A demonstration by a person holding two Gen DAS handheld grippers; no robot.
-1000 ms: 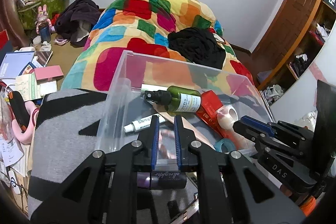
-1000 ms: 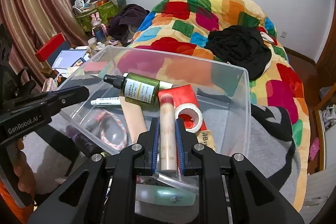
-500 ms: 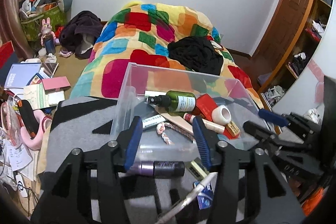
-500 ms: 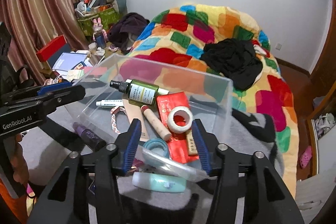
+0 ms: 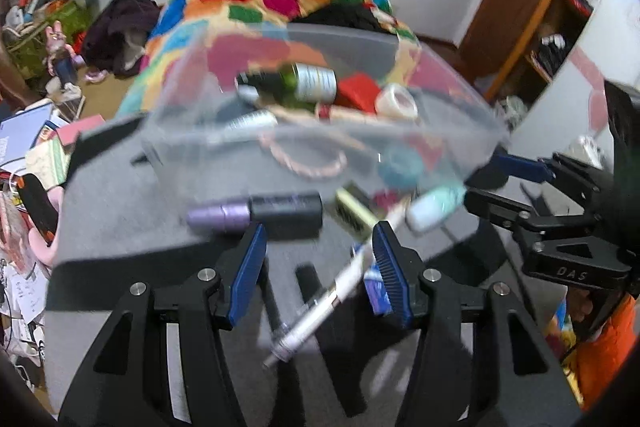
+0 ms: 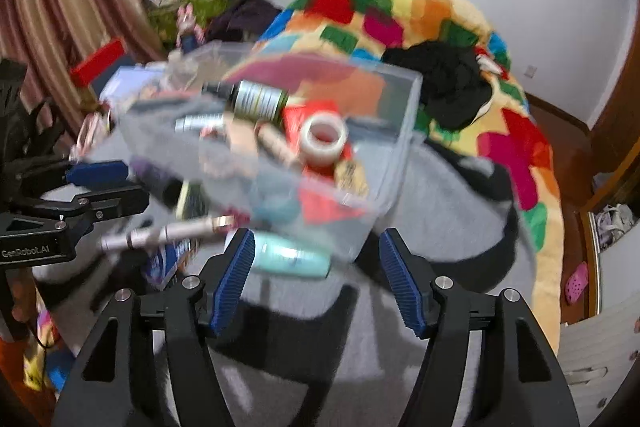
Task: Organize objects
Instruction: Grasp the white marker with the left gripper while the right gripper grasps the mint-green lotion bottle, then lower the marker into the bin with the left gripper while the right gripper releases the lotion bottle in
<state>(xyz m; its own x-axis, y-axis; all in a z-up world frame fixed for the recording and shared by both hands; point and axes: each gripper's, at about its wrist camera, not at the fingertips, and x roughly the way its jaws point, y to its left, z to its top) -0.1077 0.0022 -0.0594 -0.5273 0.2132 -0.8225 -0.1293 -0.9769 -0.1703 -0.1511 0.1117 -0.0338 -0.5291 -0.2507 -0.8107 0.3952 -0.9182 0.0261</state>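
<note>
- The grey blanket [image 5: 120,195] takes up most of the view, a soft, flat sorting surface by the look of it, with the clear plastic bin [image 5: 460,115] sitting on it as the collecting point.
- Inside the bin: a green spray bottle [image 6: 256,101], a tape roll [image 6: 323,137] and a pink cord [image 5: 304,163], apparently sorted already.
- Both grippers aim down at the loose items in front of the bin!
- Left gripper [image 5: 318,267]: jaws opening, about half wide, gripping nothing. The purple-and-black tube [image 5: 256,213] lies just ahead of its left pad; a white pen [image 5: 332,297] runs slantwise between the 2 pads, untouched.
- Right gripper [image 6: 316,277]: jaws opening too, empty. The mint-green tube [image 6: 292,259] lies between its pads, against the bin's near wall, probably the next pick.
</note>
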